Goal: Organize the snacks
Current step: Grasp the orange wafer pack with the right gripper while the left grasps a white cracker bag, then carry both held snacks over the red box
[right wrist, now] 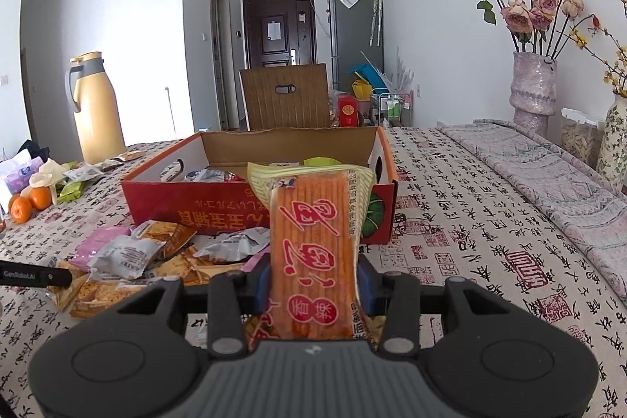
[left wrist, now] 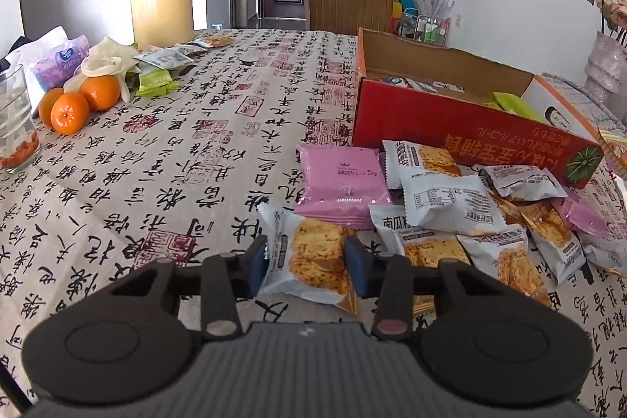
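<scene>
Right wrist: box (right wrist: 250, 210) behind packet (right wrist: 313, 253).

Left gripper (left wrist: 306, 267) low over the counter, jaws parted. Right gripper (right wrist: 313, 286) raised higher, jaws clamped, level.

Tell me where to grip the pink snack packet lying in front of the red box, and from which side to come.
Grip the pink packet across its left and right long edges, coming down from above, I would say. It lies flat on the tablecloth, its left edge is free, and white packets crowd its right side, so go in near the far end by the red box.
</scene>
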Motion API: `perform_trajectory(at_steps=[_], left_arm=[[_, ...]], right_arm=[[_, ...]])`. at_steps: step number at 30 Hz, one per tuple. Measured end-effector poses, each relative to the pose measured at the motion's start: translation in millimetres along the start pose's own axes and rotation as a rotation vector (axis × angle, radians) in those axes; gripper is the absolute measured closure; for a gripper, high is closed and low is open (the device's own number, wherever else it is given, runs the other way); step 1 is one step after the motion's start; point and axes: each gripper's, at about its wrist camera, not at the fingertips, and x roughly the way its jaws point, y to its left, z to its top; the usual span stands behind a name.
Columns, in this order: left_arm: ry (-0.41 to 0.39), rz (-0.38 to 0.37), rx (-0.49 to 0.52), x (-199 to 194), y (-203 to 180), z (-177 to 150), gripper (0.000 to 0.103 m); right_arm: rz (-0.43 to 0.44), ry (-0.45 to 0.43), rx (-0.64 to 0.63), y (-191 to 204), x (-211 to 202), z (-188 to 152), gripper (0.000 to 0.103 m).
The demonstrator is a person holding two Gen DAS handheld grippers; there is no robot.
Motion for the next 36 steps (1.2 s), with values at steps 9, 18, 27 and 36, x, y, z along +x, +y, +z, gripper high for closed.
perform_trajectory(at_steps=[9, 18, 27, 36], left_arm=[[-0.050, -0.015, 0.002, -17, 2, 3, 0.093], [-0.054, -0.016, 0.003, -19, 1, 4, 0.093], [-0.117, -0.036, 0.022, -34, -5, 13, 0.100], [-0.197, -0.049, 0.038, -50, -16, 39, 0.100]], right_arm=[[0.010, -0.013, 0.000, -1, -7, 0, 0.061], [0.015, -0.013, 0.003, -3, -9, -2, 0.061], [0.018, -0.016, 0.007, -4, -9, -1, 0.061], [0.034, -0.028, 0.002, -2, -4, 9, 0.061]])
